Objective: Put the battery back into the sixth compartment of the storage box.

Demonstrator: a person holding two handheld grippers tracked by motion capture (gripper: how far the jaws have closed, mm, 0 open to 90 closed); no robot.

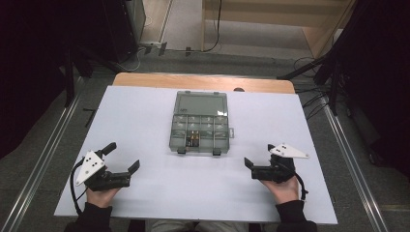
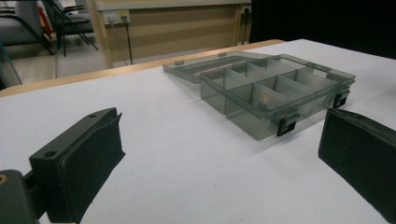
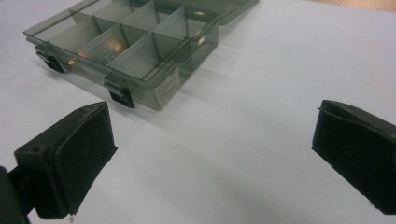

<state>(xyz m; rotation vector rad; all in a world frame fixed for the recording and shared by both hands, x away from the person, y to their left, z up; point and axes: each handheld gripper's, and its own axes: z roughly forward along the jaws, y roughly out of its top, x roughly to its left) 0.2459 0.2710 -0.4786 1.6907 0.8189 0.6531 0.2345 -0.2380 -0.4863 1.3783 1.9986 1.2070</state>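
A smoky clear compartment box [image 1: 200, 130] lies open at the middle of the white board [image 1: 145, 116], its lid [image 1: 201, 103] folded flat toward the far side. One front compartment holds small dark items [image 1: 193, 140]. Two black latches [image 1: 181, 151] hang at its near edge. My left gripper [image 1: 124, 156] rests open on the board at the near left, nothing between its jaws. My right gripper [image 1: 260, 155] rests open at the near right, also holding nothing. The left gripper [image 2: 219, 158] looks toward the box [image 2: 275, 88]. The right gripper [image 3: 212, 149] has the box [image 3: 135, 46] ahead to its left.
The board lies on a wooden table [image 1: 203, 81] whose far edge shows beyond it. Cables [image 1: 309, 63] run on the floor behind. Chairs [image 2: 60, 23] stand far off in the left gripper view. Bare board lies between the grippers and the box.
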